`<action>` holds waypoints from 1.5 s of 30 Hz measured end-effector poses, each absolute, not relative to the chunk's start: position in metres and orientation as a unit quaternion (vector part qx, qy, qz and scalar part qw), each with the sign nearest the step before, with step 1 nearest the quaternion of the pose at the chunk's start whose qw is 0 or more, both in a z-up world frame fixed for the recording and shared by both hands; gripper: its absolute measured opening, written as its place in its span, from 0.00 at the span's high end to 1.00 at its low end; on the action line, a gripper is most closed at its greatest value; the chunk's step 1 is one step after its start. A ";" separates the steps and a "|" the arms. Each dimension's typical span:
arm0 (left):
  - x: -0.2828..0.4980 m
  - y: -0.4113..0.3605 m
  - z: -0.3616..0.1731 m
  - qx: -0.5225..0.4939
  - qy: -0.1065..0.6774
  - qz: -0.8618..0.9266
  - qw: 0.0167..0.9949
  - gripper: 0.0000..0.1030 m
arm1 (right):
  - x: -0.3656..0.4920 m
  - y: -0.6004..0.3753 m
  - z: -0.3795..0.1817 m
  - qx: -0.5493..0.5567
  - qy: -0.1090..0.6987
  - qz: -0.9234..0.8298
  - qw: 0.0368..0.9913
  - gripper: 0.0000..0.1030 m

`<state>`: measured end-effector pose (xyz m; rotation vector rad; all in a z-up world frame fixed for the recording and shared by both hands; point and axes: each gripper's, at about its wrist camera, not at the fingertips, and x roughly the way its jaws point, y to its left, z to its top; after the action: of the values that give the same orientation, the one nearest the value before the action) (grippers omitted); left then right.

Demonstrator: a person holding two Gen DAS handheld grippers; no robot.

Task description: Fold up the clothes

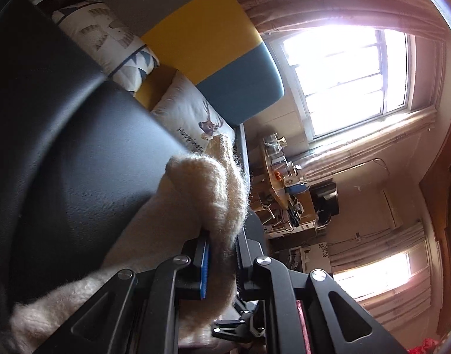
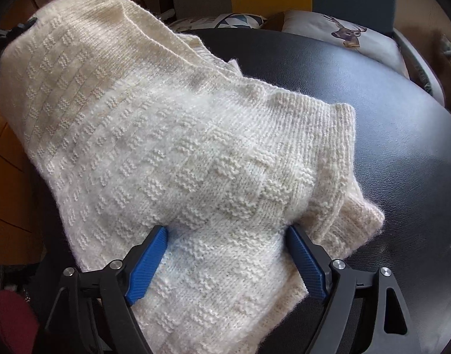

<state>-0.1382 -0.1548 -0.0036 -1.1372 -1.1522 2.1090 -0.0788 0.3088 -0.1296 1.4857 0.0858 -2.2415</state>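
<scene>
So the sweater [image 2: 172, 135] was a cream knit with a little blocky texture, lying half-folded in a heap on the black leathery tabletop [image 2: 373, 124]. One end of it spilled over the tabletop's left edge in the right wrist view, and a ribbed hem or cuff poked out at the lower right of the pile.

The right tool [image 2: 228, 253] was over the near end of the sweater, pointing steeply down, jaws spread wide. The knit sat between the blue pads [image 2: 145, 265], both tips right against the fabric, but they weren't squeezing it.

The left tool [image 1: 222, 253] was the opposite story: jaws nearly pressed together, pinching a fold of the sweater [image 1: 202, 194]. The fuzzy fabric bunched up past the tips and trailed down to the lower left of that view, over the tabletop [image 1: 78, 135]. That camera was rolled hard to one side, so the whole room looked tipped over.

Past the tabletop there was a pillow [image 2: 346, 34] with a deer on it, plus a second patterned cushion [image 1: 107, 38], against a chair back [image 1: 207, 29] in grey, yellow and blue. Further off in the left view, a bright window [image 1: 349, 79] with curtains and a cluttered little table [image 1: 281, 183].
</scene>
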 end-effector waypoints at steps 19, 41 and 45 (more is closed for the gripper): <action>-0.137 0.049 -0.064 -0.537 -0.357 0.724 0.245 0.88 | -0.062 0.348 -0.128 0.453 -0.065 -0.845 0.275 0.09; -0.108 0.095 -0.078 -0.605 -0.386 0.633 0.291 0.80 | 0.012 0.401 -0.104 0.432 -0.113 -0.864 0.232 0.11; -0.095 0.108 -0.063 -0.611 -0.378 0.612 0.330 0.80 | 0.031 0.405 -0.106 0.429 -0.150 -0.868 0.201 0.11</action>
<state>-0.0945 0.1079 -0.0625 -1.5996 -0.9878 1.6017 0.0308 0.4049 -0.1058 1.1985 -0.4199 -2.4248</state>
